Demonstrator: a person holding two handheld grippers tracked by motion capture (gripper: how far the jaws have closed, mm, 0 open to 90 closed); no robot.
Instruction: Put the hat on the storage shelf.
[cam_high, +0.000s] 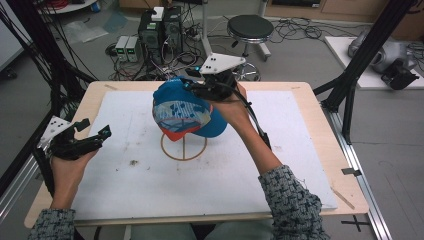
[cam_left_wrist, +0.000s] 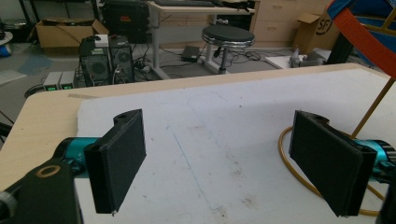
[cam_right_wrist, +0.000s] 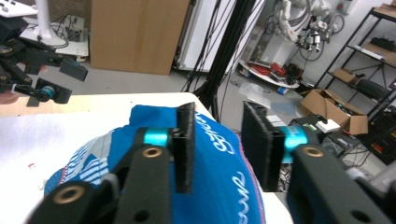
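Cap (cam_high: 187, 114) on wire stand (cam_high: 183, 146), frame centre; right gripper (cam_right_wrist: 217, 147) jaws parted above it, released; left gripper (cam_left_wrist: 224, 158) wide open, lower left.

Both forearms wear speckled grey-and-black knitted sleeves (cam_high: 292, 200). Each hand carries a black two-jaw gripper (cam_high: 95, 135) with flat ribbed pads (cam_left_wrist: 122, 158), teal collars, brass-ringed pivots (a white-grey triangular plate on top) and a black cable.

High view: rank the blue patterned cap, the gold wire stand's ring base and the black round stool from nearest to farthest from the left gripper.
1. Gold wire stand's ring base, on the white mat, to the right of the left gripper.
2. Blue patterned cap, on top of the stand.
3. Black round stool, on the floor beyond the table.
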